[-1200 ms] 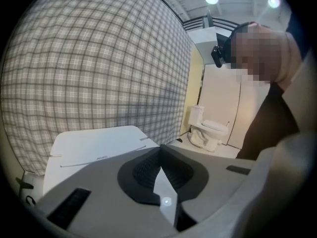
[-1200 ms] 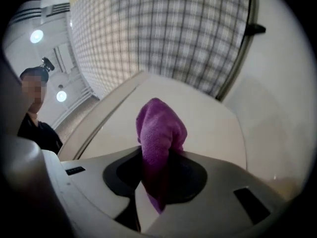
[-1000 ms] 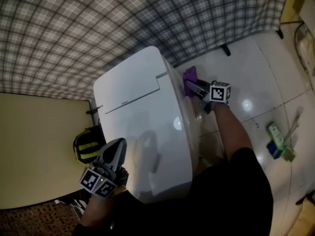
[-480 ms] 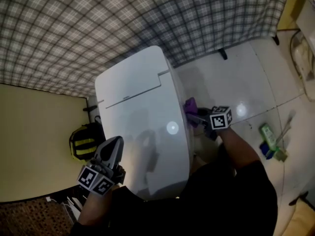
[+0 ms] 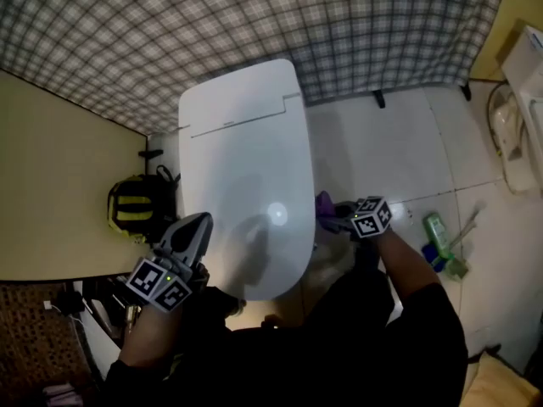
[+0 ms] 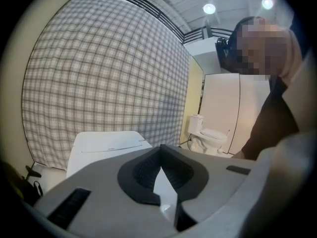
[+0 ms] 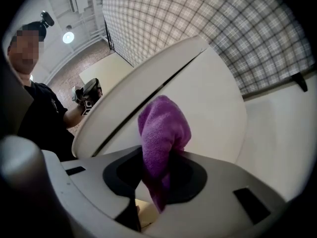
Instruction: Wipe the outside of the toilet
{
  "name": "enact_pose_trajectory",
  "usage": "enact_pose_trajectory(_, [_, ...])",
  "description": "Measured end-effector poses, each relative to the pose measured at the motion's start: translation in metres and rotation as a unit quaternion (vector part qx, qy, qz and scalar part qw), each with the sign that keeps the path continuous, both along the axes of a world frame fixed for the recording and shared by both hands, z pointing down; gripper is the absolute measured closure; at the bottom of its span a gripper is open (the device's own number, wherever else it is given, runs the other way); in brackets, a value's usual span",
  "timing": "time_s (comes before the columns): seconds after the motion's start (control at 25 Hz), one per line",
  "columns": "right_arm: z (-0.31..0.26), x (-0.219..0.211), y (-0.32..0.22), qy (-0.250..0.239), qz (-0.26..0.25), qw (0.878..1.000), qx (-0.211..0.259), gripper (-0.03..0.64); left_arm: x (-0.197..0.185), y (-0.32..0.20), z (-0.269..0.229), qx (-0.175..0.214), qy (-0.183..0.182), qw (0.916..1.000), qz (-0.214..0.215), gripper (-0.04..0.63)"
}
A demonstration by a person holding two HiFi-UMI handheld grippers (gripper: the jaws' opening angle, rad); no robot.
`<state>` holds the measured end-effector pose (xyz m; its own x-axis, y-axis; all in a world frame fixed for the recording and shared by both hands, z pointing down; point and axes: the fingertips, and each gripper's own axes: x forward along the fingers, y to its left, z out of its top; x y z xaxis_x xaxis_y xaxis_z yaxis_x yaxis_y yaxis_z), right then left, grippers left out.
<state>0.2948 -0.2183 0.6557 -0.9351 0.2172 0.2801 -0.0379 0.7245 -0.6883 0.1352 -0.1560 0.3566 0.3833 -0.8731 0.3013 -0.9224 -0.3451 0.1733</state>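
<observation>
The white toilet [image 5: 242,159] stands with its lid down in the middle of the head view. My right gripper [image 5: 331,216] is at the toilet's right side, near the front of the bowl, shut on a purple cloth [image 5: 323,205]. In the right gripper view the purple cloth [image 7: 163,128] sticks up from between the jaws, close against the toilet's side [image 7: 203,98]. My left gripper [image 5: 200,224] hovers at the lid's front left edge. Its jaws meet at the tips with nothing between them, and the toilet lid [image 6: 106,144] lies beyond my left gripper [image 6: 161,155].
A yellow and black backpack [image 5: 136,212] sits left of the toilet by a beige panel. A green bottle [image 5: 438,231] and a brush [image 5: 465,225] lie on the tiled floor at right. A second toilet [image 6: 208,135] stands further right. A plaid curtain [image 5: 254,24] hangs behind.
My right gripper has carried the purple cloth along the toilet's right side, from near the tank towards the front of the bowl. The left gripper has stayed at the lid's front left.
</observation>
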Motion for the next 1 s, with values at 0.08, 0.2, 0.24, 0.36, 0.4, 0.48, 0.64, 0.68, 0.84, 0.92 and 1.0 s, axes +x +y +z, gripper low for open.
enact_pose_trajectory(0.08, [-0.002,0.010,0.012,0.007,0.020,1.000,0.018,0.511,-0.001,0.028,0.001,0.007,0.002,0.9999,-0.008,0.591])
enact_pose_trajectory(0.2, [-0.013,0.025,0.044,0.029,0.057,0.995,0.072,0.511,-0.009,0.078,0.003,0.013,0.005,0.9996,-0.024,0.591])
enact_pose_trajectory(0.24, [-0.021,0.029,0.059,0.038,0.058,0.993,0.100,0.511,-0.013,0.095,0.005,0.015,0.005,0.9994,-0.029,0.591])
enact_pose_trajectory(0.36, [-0.053,0.039,0.114,0.072,0.012,0.973,0.218,0.511,-0.027,0.146,0.013,0.020,0.017,0.9982,-0.054,0.591])
enact_pose_trajectory(0.4, [-0.065,0.036,0.135,0.083,-0.010,0.962,0.261,0.511,-0.034,0.163,0.016,0.021,0.023,0.9975,-0.063,0.591])
enact_pose_trajectory(0.48, [-0.084,0.020,0.179,0.106,-0.050,0.932,0.343,0.511,-0.050,0.197,0.024,0.025,0.032,0.9962,-0.077,0.591])
enact_pose_trajectory(0.64, [-0.088,-0.022,0.252,0.170,-0.133,0.843,0.492,0.511,-0.061,0.250,0.046,0.032,0.059,0.9939,-0.087,0.591])
enact_pose_trajectory(0.68, [-0.084,-0.032,0.268,0.184,-0.154,0.817,0.525,0.511,-0.061,0.262,0.053,0.033,0.067,0.9933,-0.089,0.591])
enact_pose_trajectory(0.84, [-0.061,-0.083,0.336,0.201,-0.236,0.701,0.643,0.511,-0.064,0.300,0.079,0.025,0.075,0.9934,-0.084,0.591])
enact_pose_trajectory(0.92, [-0.042,-0.105,0.355,0.218,-0.287,0.624,0.693,0.511,-0.071,0.314,0.084,0.024,0.087,0.9927,-0.080,0.591])
enact_pose_trajectory(1.0, [-0.021,-0.125,0.359,0.238,-0.324,0.543,0.737,0.511,-0.082,0.325,0.085,0.026,0.106,0.9907,-0.081,0.591])
